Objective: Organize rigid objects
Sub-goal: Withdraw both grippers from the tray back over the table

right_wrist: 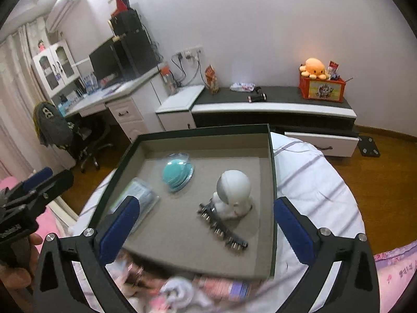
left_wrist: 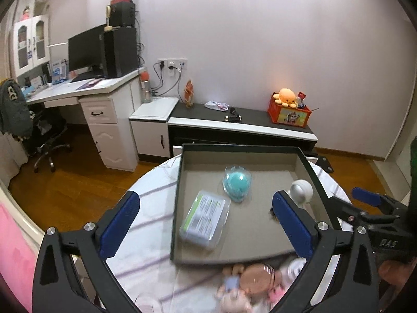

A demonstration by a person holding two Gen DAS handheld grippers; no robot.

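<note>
Tray with astronaut figure

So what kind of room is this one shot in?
Probably a bedroom or study at home: a desk with a monitor, an office chair, and a low TV cabinet holding a plush octopus along the wall.

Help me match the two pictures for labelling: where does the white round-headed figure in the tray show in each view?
Left wrist view: white figure at the tray's right wall, partly behind a blue finger pad.
Right wrist view: white figure right of centre in the tray, in full view.
Shared landmark: the teal dome, to its left.
</note>
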